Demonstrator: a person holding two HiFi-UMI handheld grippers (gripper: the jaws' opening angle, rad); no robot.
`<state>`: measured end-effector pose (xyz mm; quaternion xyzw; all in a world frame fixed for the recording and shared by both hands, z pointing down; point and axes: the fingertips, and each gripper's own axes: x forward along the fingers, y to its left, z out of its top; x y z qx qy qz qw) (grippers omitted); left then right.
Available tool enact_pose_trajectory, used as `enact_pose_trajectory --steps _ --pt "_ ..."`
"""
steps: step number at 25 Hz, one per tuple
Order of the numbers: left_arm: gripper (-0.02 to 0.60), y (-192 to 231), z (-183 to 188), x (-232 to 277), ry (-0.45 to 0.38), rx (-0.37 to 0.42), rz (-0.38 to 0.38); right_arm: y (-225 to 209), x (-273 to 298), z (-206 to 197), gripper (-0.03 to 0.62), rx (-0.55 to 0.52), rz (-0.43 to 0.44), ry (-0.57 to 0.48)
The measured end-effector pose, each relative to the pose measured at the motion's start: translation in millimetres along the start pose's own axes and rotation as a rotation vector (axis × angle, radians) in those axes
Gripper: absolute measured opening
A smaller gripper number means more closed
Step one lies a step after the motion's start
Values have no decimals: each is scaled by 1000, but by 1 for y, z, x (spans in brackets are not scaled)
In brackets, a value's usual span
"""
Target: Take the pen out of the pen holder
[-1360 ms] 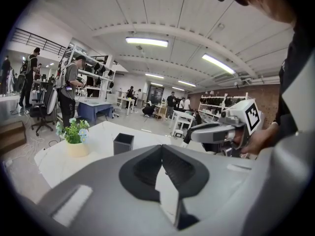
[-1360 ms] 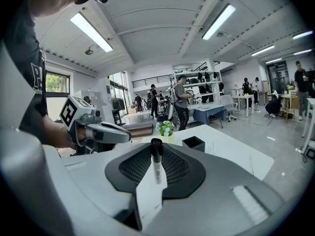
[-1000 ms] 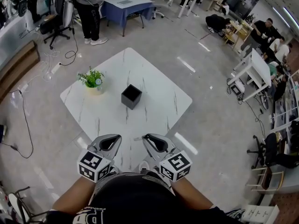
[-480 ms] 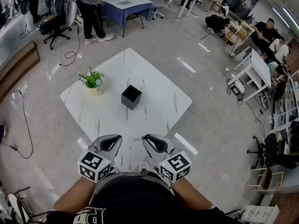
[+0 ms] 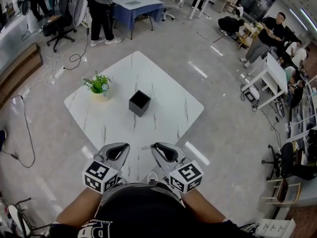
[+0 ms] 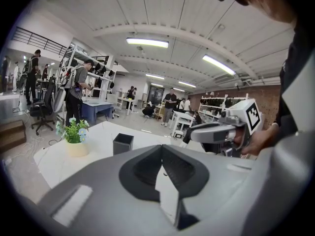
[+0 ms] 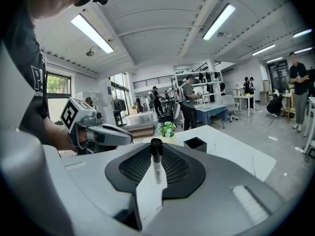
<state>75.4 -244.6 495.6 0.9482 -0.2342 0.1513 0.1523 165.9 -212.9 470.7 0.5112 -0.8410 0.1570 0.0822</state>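
In the head view we see a white marble-patterned bench [image 5: 166, 90] standing corner-on in the middle of the frame on a glossy grey floor [image 5: 218, 133]. On its left part sits a small potted plant [image 5: 99, 87], green leaves with pale flowers in a cream pot. Near it, to the right and about at the bench's centre, stands the pen holder [image 5: 139, 103] – a black square cup, upright, with its mouth open to the top.

At the bottom of the frame, over the near corner of the bench, we hold both tools side by side. The left hand-held gripper [image 5: 122, 147] is closed: in its own view the jaws of this gripper [image 6: 162, 152] meet along one line with nothing between them, and the plant [image 6: 74, 133] and the holder [image 6: 122, 144] show beyond it at the left.

The right hand-held gripper [image 5: 155, 147] is clamped on the pen. In its own view the jaws of this gripper [image 7: 156, 152] pinch the pen [image 7: 157, 173], a white barrel with a black cap, the cap end pointing away past the jaw tips. The pen is well apart from the holder [image 7: 195, 143], which stands on the bench to the right of it in that view, just right of the plant [image 7: 166, 129].

Far behind, at the top left of the head view, a person [image 5: 101, 11] stands beside a blue table [image 5: 136, 5].
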Motion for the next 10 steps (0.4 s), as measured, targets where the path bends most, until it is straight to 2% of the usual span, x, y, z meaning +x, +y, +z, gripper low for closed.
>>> enact_pose_trajectory --steps 10 --pt "57 2 2 -2 2 4 -1 2 3 2 61 -7 3 8"
